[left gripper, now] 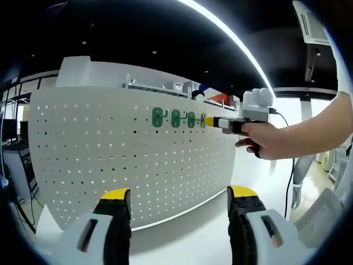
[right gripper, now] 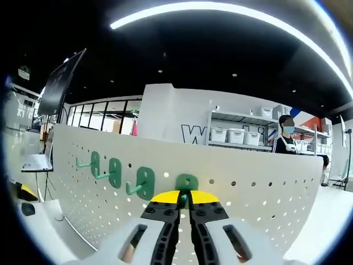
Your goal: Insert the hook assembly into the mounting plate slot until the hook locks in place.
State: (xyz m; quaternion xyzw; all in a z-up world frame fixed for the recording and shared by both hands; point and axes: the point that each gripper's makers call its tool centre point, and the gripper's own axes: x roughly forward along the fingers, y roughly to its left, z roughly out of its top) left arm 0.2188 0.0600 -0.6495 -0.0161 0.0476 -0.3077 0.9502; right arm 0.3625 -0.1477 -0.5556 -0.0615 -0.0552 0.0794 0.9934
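A white pegboard mounting plate (left gripper: 138,160) stands upright ahead of me. Three green hooks (left gripper: 175,118) hang in a row near its top, and a fourth green hook (left gripper: 203,120) sits at the row's right end. A person's hand holds my right gripper (left gripper: 212,121) against that fourth hook. In the right gripper view, the yellow-tipped jaws of my right gripper (right gripper: 185,197) are shut on the fourth green hook (right gripper: 187,182), which is pressed to the pegboard (right gripper: 265,193); the three other hooks (right gripper: 114,172) stand to its left. My left gripper (left gripper: 179,193) is open, well short of the board and holding nothing.
A shelf rack with white bins (right gripper: 237,134) stands behind the board, and a person (right gripper: 287,141) is beside it. The white table surface (left gripper: 193,226) runs along the board's base. A laptop (right gripper: 36,160) sits at the far left, and a cable (left gripper: 288,176) hangs from the right gripper.
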